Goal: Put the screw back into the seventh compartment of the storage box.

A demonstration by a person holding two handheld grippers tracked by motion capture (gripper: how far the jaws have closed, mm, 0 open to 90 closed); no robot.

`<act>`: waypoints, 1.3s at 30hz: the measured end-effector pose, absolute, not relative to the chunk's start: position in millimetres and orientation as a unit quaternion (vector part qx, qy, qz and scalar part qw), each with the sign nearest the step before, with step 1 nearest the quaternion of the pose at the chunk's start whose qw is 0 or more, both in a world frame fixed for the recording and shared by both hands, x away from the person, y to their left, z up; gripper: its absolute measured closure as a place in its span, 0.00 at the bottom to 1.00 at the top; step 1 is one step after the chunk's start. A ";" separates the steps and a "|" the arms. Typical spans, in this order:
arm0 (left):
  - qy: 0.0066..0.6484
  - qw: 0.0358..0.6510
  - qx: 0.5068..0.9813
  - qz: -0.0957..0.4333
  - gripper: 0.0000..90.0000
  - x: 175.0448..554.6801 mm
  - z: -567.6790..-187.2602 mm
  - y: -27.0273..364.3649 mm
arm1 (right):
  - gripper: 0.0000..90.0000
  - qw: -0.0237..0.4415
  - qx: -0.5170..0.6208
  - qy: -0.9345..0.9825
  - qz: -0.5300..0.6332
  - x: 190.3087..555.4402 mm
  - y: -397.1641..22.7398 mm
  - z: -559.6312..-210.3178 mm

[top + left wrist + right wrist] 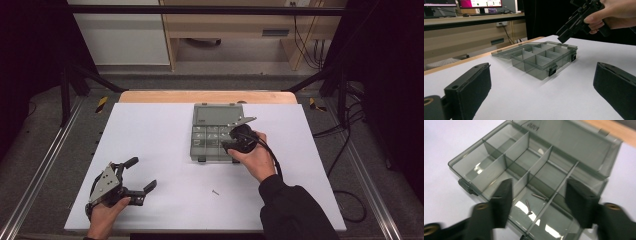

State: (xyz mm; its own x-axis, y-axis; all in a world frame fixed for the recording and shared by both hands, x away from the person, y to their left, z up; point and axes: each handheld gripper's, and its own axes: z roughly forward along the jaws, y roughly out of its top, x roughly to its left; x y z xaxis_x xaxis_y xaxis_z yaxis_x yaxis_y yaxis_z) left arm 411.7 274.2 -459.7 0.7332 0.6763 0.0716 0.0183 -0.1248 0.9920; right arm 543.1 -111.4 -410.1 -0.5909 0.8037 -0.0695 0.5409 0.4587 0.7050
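From the high view, a grey translucent plastic organizer box [217, 132] lies near the middle of a white, matte table sheet [150, 150], with its lid open and flat toward the far side. The right gripper [231, 145] hangs over the near right part of the box, in a hand with a dark sleeve. The left gripper [142, 175] rests near the front left corner, well apart from the box, with its jaws apart and nothing between them. One small screw [215, 192] lies on the sheet in front of the box. Around the table are a metal frame, a grey floor and wooden furniture.

In the left gripper view, the two black padded jaws stand wide apart, and the box [544, 60] shows thin divider walls and dark latches.

In the right gripper view, the jaws are apart and hold nothing. Between them, two thin metal screws [529, 207] lie in one smooth, shiny compartment at the near side of the box [499, 152].
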 end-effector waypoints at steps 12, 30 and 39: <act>0.250 0.615 0.697 0.269 0.02 411.9 -460.0 274.8 | 0.09 0.228 0.381 0.830 0.338 516.2 -120.6 -387.9; 0.252 0.615 0.697 0.268 0.01 411.5 -459.8 275.5 | 0.07 0.166 0.312 0.889 0.289 466.2 -97.4 -400.5; 0.252 0.614 0.698 0.269 0.01 411.3 -459.7 275.8 | 0.08 0.135 0.306 0.903 0.269 454.0 -88.9 -418.7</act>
State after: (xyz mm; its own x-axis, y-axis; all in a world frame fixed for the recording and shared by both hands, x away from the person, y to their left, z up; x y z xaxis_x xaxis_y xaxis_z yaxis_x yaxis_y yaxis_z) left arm 411.3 275.8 -459.7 0.7282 0.6822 0.0659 0.0209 -0.1182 0.9928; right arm 454.0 -88.9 -418.7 -0.7762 0.6254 -0.0796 0.4804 0.6684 0.5678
